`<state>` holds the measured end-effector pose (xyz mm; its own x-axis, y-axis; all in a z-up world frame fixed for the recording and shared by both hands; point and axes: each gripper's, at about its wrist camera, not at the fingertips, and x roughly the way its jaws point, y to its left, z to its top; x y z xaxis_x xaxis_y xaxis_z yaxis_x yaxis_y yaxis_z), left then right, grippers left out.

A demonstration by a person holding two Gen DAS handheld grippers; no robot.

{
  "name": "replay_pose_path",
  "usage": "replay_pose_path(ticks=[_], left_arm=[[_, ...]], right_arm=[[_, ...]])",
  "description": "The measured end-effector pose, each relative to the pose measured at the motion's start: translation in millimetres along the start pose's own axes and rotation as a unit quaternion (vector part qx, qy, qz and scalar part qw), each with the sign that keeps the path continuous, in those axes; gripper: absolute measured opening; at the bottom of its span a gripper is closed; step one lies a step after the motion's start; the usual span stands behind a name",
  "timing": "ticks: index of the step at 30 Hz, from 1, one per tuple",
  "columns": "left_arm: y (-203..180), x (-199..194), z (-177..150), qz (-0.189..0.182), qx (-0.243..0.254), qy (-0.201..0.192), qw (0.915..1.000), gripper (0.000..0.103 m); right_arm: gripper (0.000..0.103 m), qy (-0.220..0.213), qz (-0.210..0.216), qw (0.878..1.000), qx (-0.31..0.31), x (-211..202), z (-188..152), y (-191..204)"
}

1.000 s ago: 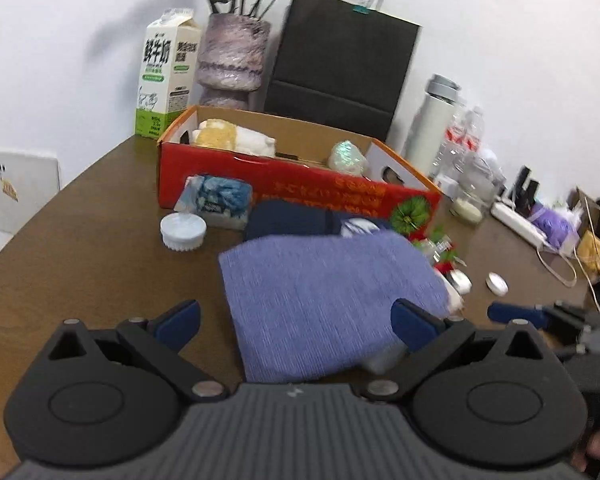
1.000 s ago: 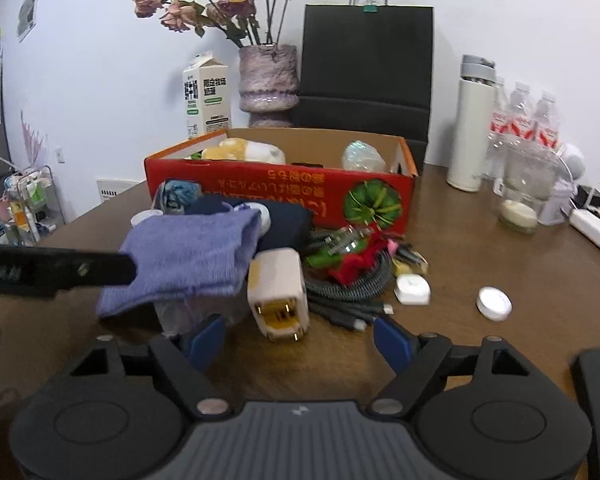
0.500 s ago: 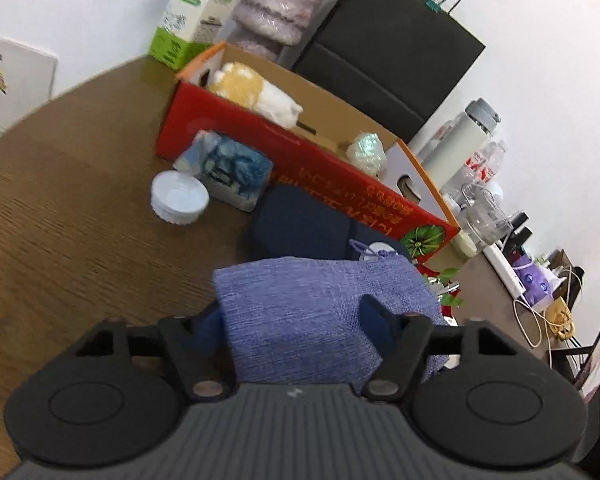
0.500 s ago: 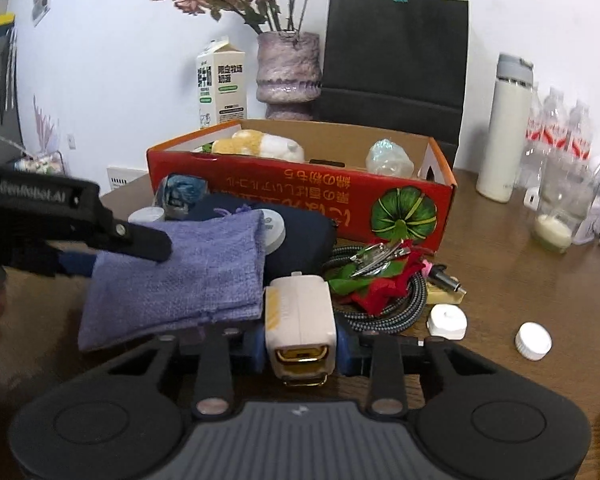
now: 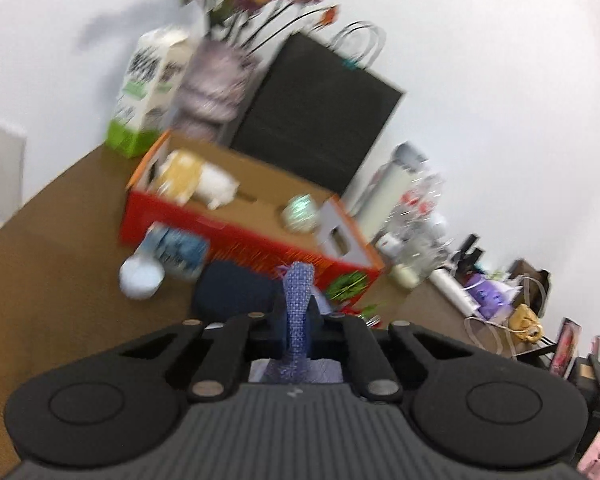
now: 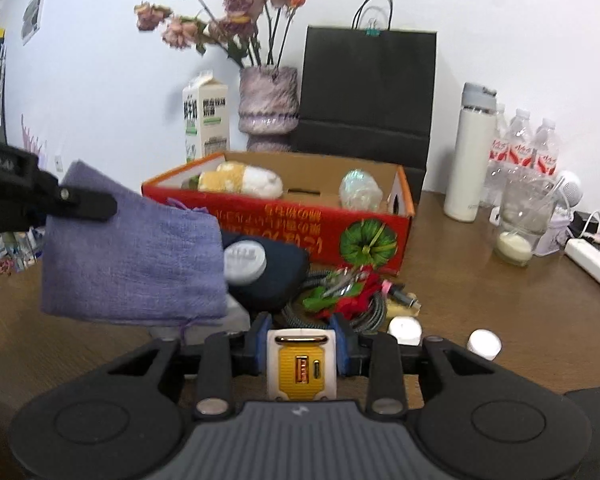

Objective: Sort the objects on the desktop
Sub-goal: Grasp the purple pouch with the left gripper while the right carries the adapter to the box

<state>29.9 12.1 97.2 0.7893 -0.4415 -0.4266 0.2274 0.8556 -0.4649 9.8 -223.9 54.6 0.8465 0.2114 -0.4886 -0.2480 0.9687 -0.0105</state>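
Observation:
My left gripper [image 5: 296, 320] is shut on a purple cloth pouch [image 5: 297, 312] and holds it edge-on, lifted above the table; the view is tilted and blurred. The pouch also shows in the right wrist view [image 6: 136, 248], hanging from the left gripper's finger [image 6: 80, 202] at the left. My right gripper [image 6: 301, 344] is shut on a white and yellow charger [image 6: 301, 364], raised off the table. The red cardboard box [image 6: 284, 220] stands behind, holding a plush toy [image 6: 240, 178] and a wrapped ball [image 6: 360, 190].
On the brown table [image 6: 480, 280] lie a dark blue pouch [image 6: 276, 276], a coiled cable with red and green bits [image 6: 348, 296] and two white caps [image 6: 484, 344]. Behind stand a milk carton [image 6: 206, 120], flower vase [image 6: 268, 108], black bag [image 6: 368, 92], thermos [image 6: 474, 152], bottles, a glass jar [image 6: 516, 224].
Both grippers closed, the left on the purple pouch and the right on the charger, and lifted them. The left gripper rolled, so the pouch now stands edge-on.

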Motion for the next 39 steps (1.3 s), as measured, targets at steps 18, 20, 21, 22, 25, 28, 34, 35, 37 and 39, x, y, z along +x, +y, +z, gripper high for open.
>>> replay_pose_path(ticks=[18, 20, 21, 22, 25, 28, 34, 35, 37, 39], left_arm=[[-35, 85, 145, -0.066, 0.069, -0.007, 0.9954, 0.007], [-31, 115, 158, -0.057, 0.070, 0.008, 0.9959, 0.007], [-28, 131, 161, -0.054, 0.070, 0.017, 0.9960, 0.007], [-24, 148, 165, -0.050, 0.062, 0.026, 0.9965, 0.007], [-12, 202, 173, -0.040, 0.041, 0.057, 0.9967, 0.007], [-6, 251, 173, 0.007, 0.070, 0.074, 0.9947, 0.007], [20, 335, 158, 0.112, 0.083, 0.134, 0.9811, 0.052], [22, 339, 156, 0.116, 0.085, 0.132, 0.9807, 0.061], [24, 340, 157, 0.111, 0.083, 0.127, 0.9822, 0.089], [24, 332, 161, 0.094, 0.081, 0.112, 0.9859, 0.097]], right_arm=[[0.031, -0.145, 0.001, 0.989, 0.016, 3, 147, -39], [0.030, -0.140, 0.007, 0.990, 0.025, 22, 164, -45], [0.030, -0.135, 0.008, 0.990, 0.030, 32, 170, -48], [0.030, -0.127, 0.009, 0.991, 0.035, 44, 176, -52], [0.030, -0.097, 0.013, 0.994, 0.050, 85, 188, -64], [0.030, -0.050, 0.013, 0.997, 0.064, 132, 195, -79], [0.030, 0.063, 0.012, 0.995, 0.080, 223, 184, -97], [0.030, 0.080, 0.007, 0.994, 0.078, 236, 182, -97], [0.031, 0.103, 0.008, 0.991, 0.083, 257, 178, -100], [0.031, 0.112, 0.029, 0.988, 0.105, 269, 177, -103]])
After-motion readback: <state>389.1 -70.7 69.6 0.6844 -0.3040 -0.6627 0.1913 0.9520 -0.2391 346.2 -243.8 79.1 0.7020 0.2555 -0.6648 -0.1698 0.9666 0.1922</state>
